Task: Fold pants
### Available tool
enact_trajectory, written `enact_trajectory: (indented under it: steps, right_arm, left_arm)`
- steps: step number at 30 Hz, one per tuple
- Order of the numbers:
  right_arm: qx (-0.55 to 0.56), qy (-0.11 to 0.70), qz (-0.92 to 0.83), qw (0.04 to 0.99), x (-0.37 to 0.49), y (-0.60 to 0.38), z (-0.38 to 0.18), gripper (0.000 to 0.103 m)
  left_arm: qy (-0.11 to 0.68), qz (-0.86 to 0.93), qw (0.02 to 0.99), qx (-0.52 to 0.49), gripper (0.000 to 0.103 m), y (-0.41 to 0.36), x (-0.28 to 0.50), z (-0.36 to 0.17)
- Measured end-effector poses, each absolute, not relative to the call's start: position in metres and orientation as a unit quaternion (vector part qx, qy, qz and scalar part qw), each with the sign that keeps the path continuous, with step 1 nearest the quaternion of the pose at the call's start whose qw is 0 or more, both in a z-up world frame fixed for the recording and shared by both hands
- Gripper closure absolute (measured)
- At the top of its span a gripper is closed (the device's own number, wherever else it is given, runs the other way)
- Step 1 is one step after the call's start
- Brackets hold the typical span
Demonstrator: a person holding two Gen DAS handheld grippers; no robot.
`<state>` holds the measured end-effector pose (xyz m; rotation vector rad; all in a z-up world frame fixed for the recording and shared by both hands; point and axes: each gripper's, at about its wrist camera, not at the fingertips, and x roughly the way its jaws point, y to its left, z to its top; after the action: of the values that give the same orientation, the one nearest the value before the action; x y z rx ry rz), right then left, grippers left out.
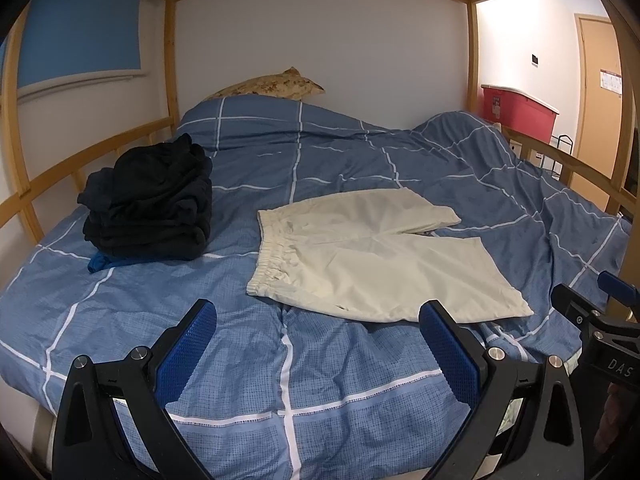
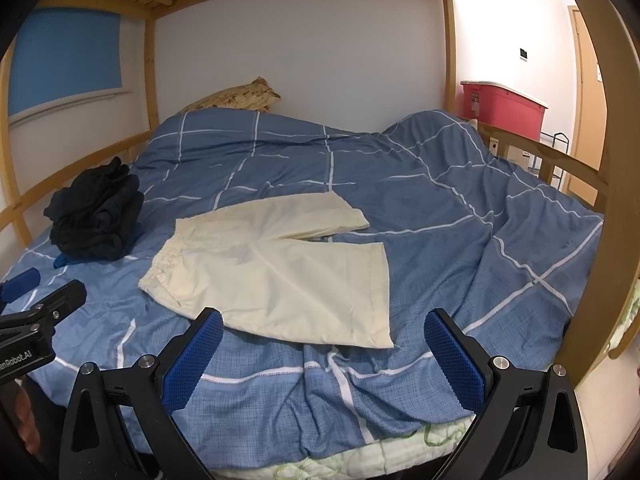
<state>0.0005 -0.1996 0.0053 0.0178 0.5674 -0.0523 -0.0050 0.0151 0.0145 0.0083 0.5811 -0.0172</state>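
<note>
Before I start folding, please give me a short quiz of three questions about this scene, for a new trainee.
1. True or false: the cream shorts lie spread flat on the blue duvet, not yet folded.
2. Which stands nearest to the waistband? A) the red bin B) the dark pile C) the pillow
3. Fill in: the left gripper and the right gripper are both ____ and hold nothing.

Key: 1 true; 2 B; 3 open.
</note>
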Motion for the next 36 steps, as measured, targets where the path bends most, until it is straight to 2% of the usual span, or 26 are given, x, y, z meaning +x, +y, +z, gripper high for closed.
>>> enact_trajectory:
  steps: [36]
  right_arm:
    - [0.005, 0.279, -0.025, 0.96, 0.0012, -0.1964, 0.0036, 0.001]
  left_arm:
    - [0.279, -0.014, 0.96, 0.002, 0.0, 0.0135, -0.0075, 0.017]
